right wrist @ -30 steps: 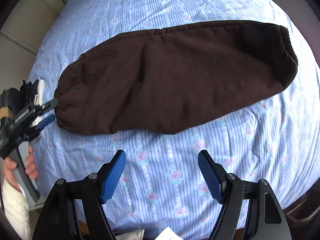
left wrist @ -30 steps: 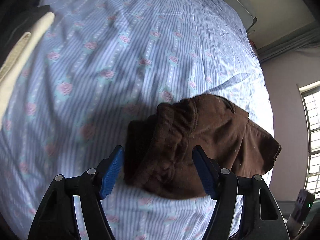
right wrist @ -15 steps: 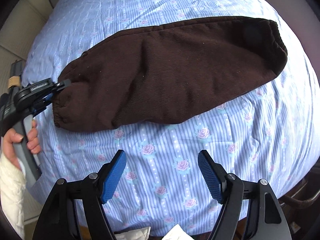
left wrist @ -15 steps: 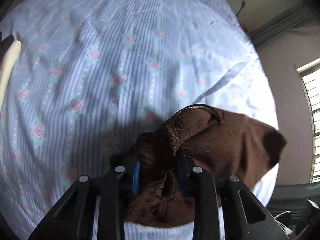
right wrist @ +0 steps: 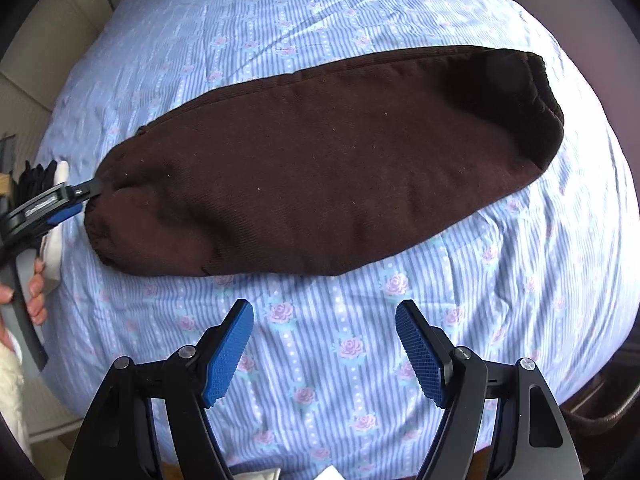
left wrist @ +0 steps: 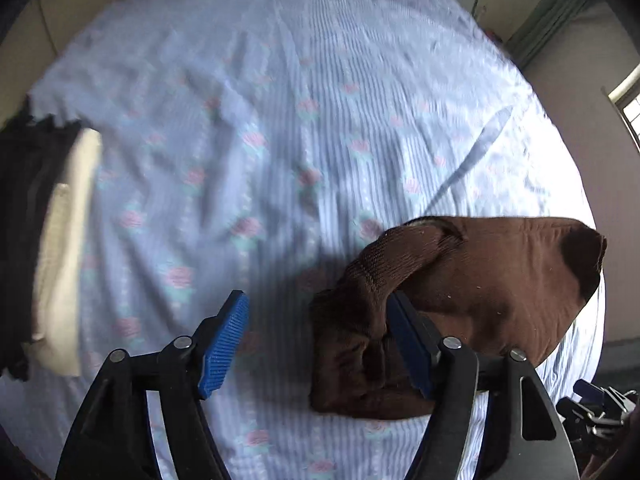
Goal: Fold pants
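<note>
**A:** Where are the brown pants [right wrist: 320,168] lying?

**B:** Flat and lengthwise across the bed [right wrist: 400,340], on its blue striped sheet printed with pink roses. In the right wrist view they run from the lower left up toward the upper right, one gathered end beside the bed's left edge and the other near its far right side.

**A:** And the left claw [left wrist: 320,344]?

**B:** Its jaws are spread wide with nothing clamped. In its own view the bunched end of the pants [left wrist: 440,300] sits beside and behind the right blue pad, partly between the fingers; the left pad stands apart from the cloth. Whether the right pad touches the fabric cannot be told. From the right wrist view the same claw [right wrist: 82,200] shows at the pants' left end, its tips right at the gathered hem, with the person's hand [right wrist: 28,288] on the grey handle.

**A:** The right claw [right wrist: 324,348]?

**B:** Also wide open, holding nothing. It hangs over bare sheet on the near side of the pants, clear of the fabric.

**A:** Anything else on the bed?

**B:** At the bed's left edge, in the left wrist view, a cream folded cloth [left wrist: 64,248] lies against a dark garment [left wrist: 24,216]. That view is somewhat blurred.
</note>
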Motion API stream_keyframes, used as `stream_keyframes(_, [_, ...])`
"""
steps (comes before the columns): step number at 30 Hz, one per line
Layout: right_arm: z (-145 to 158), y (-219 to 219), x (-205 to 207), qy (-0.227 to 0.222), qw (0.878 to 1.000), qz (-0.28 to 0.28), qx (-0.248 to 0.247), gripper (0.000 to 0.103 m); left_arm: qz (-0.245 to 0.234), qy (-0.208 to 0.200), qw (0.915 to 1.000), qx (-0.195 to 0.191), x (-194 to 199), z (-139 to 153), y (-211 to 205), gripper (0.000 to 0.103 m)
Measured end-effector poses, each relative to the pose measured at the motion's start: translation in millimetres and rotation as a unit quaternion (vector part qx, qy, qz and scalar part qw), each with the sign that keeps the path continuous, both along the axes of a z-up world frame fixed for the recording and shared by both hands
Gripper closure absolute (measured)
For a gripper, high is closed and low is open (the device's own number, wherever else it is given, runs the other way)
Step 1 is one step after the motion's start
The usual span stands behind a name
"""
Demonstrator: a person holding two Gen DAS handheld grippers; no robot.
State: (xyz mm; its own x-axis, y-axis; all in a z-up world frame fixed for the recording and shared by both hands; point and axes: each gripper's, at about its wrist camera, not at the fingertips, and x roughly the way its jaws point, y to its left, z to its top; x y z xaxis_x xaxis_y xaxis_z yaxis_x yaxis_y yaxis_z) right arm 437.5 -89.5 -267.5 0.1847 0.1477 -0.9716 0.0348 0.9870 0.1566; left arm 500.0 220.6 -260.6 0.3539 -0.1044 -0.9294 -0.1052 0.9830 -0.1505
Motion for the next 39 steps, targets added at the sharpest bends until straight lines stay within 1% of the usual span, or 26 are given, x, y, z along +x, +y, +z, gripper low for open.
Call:
stream_keyframes(2, [-2.1,-4.8,-0.1,-0.004,1.000,0.000,0.005,0.028,0.007,-0.016,0.9997,-0.014,-20.6,13.6,4.1,0.026])
stream_keyframes(7, [-13.7,-24.6,-2.6,0.006,1.000,0.000,0.010,0.028,0.002,0.038,0.9915,-0.125,-71.2,-5.8,-31.5,0.027])
stream_keyframes(8, [-15.0,-30.3,-3.8,0.008,1.000,-0.001,0.011,0.028,0.003,0.046,0.9920,-0.117,-77.6,-10.2,-41.3,0.030])
stream_keyframes(10, [-17.1,-44.9,-6.8,0.011,1.000,-0.003,0.009,0.028,-0.037,0.037,0.9979,-0.038,-87.1,-13.1,-83.9,0.034])
stream_keyframes(11, [-18.1,-51.8,-8.3,0.011,1.000,-0.005,0.008,0.028,-0.098,0.012,0.9949,0.021,-91.2,-11.4,-117.8,0.034])
stream_keyframes(12, [-19.3,-59.2,-9.7,0.013,1.000,-0.006,0.008,0.028,-0.148,-0.011,0.9867,0.065,-95.4,-10.1,-142.9,0.034])
stream_keyframes(13, [-21.0,-67.4,-11.4,0.015,1.000,-0.008,0.007,0.028,-0.200,-0.037,0.9728,0.111,-101.6,-9.8,-168.3,0.034])
stream_keyframes(14, [-22.0,-74.1,-13.6,0.016,1.000,-0.010,0.007,0.028,-0.271,-0.071,0.9448,0.171,-110.1,-12.6,-199.4,0.034])
stream_keyframes(16, [-23.9,-88.8,-17.7,0.017,1.000,-0.015,0.010,0.028,-0.362,-0.116,0.8914,0.247,-121.4,-24.6,-236.1,0.034])
stream_keyframes(17, [-24.7,-95.5,-20.0,0.016,1.000,-0.017,0.011,0.028,-0.415,-0.138,0.8524,0.286,-127.2,-36.6,-255.1,0.034])
stream_keyframes(18, [-25.5,-102.6,-22.8,0.015,1.000,-0.022,0.011,0.028,-0.445,-0.150,0.8260,0.311,-131.2,-46.3,-263.9,0.035])
stream_keyframes(20, [-28.2,-118.4,-29.4,0.016,0.999,-0.035,0.016,0.028,-0.514,-0.159,0.7630,0.359,-137.7,-73.1,-278.9,0.040])
stream_keyframes(22, [-33.8,-130.2,-35.6,0.022,0.998,-0.050,0.022,0.028,-0.552,-0.162,0.7213,0.385,-138.3,-90.3,-288.9,0.042])
stream_keyframes(24, [-39.9,-139.8,-41.2,0.030,0.997,-0.058,0.031,0.028,-0.582,-0.159,0.6869,0.406,-136.8,-105.9,-290.9,0.042])
stream_keyframes(25, [-42.2,-142.2,-43.7,0.032,0.997,-0.060,0.034,0.028,-0.586,-0.158,0.6774,0.415,-134.1,-109.3,-289.7,0.049])
stream_keyframes(26, [-43.8,-143.4,-45.1,0.033,0.997,-0.058,0.038,0.029,-0.591,-0.148,0.6746,0.417,-129.2,-111.0,-289.1,0.061])
stream_keyframes(27, [-44.7,-144.2,-46.1,0.033,0.997,-0.054,0.043,0.029,-0.592,-0.133,0.6840,0.405,-121.7,-106.0,-288.7,0.067])
stream_keyframes(28, [-44.7,-145.1,-47.2,0.030,0.997,-0.050,0.050,0.029,-0.588,-0.117,0.7065,0.376,-112.0,-91.6,-287.5,0.072])
stream_keyframes(29, [-43.9,-144.8,-46.5,0.026,0.997,-0.046,0.061,0.029,-0.579,-0.098,0.7329,0.343,-101.7,-79.6,-286.8,0.074])
stream_keyframes(32, [-39.4,-138.2,-39.6,0.011,0.994,-0.022,0.110,0.030,-0.499,-0.025,0.8428,0.201,-53.3,-43.2,-271.9,0.075])
stream_keyframes(33, [-37.3,-132.8,-34.0,0.004,0.992,-0.009,0.126,0.030,-0.465,-0.004,0.8720,0.153,-33.3,-34.3,-261.1,0.074])
stream_keyframes(34, [-34.4,-125.1,-26.4,-0.005,0.990,0.009,0.143,0.030,-0.432,0.020,0.8953,0.106,-13.5,-28.7,-249.4,0.074])
stream_keyframes(35, [-31.7,-117.3,-18.9,-0.015,0.987,0.026,0.156,0.030,-0.409,0.034,0.9089,0.075,0.9,-26.9,-240.5,0.074])
stream_keyframes(36, [-29.3,-108.5,-10.9,-0.024,0.985,0.043,0.166,0.030,-0.392,0.048,0.9172,0.048,11.8,-26.9,-233.0,0.074])
stream_keyframes(38, [-25.5,-91.1,6.2,-0.037,0.979,0.074,0.185,0.031,-0.373,0.070,0.9249,0.016,23.3,-27.2,-222.6,0.075])
stream_keyframes(39, [-23.7,-81.6,14.1,-0.043,0.976,0.090,0.195,0.035,-0.371,0.077,0.9253,0.003,29.7,-27.4,-218.6,0.074])
